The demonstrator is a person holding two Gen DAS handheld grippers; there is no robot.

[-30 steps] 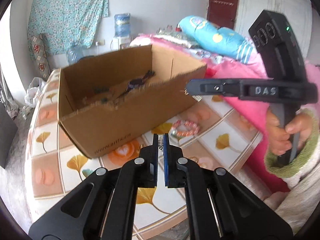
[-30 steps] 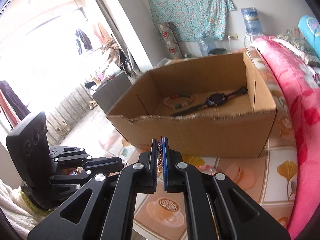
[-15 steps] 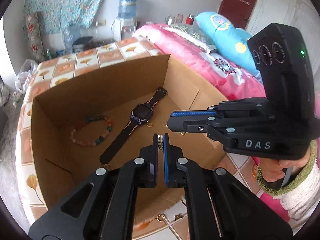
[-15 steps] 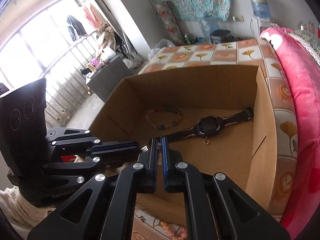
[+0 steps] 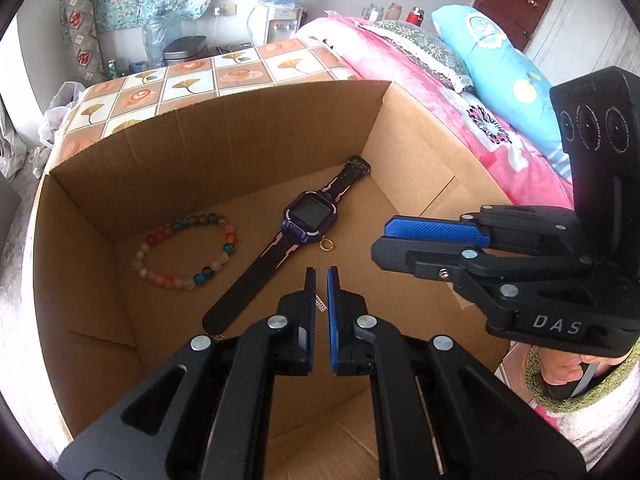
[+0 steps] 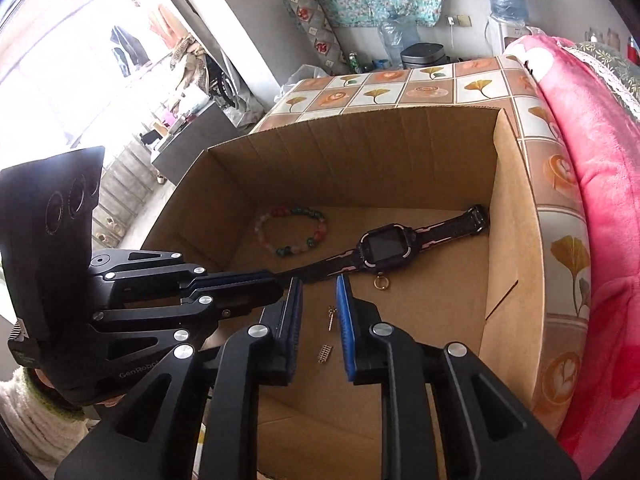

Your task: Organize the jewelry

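An open cardboard box (image 5: 240, 148) (image 6: 360, 152) holds a dark purple watch (image 5: 310, 216) (image 6: 384, 246), a coloured bead bracelet (image 5: 188, 252) (image 6: 292, 232) and a small gold ring (image 5: 327, 245) (image 6: 381, 283). My left gripper (image 5: 320, 276) (image 6: 278, 288) hangs over the box floor, shut on a small silver earring piece (image 5: 320, 303). My right gripper (image 6: 319, 284) (image 5: 380, 240) is beside it, its jaws opening. A gold pin (image 6: 331, 316) and a silver ladder-shaped piece (image 6: 325, 354) show loose in the gap, clear of both pads. Whether they are falling or lying on the cardboard I cannot tell.
The box stands on a table with a leaf-patterned tile cover (image 5: 240, 64) (image 6: 440, 88). Pink bedding (image 5: 420, 80) (image 6: 600, 180) borders its right side. A bit of gold chain (image 5: 216, 337) lies by the watch strap's near end. A hand in a white, green-cuffed sleeve (image 5: 580, 392) holds the right gripper.
Both grippers moved from in front of the box to over its inside and tilted down. The right jaws parted and the earring left its pads. The left jaws stayed as they were.
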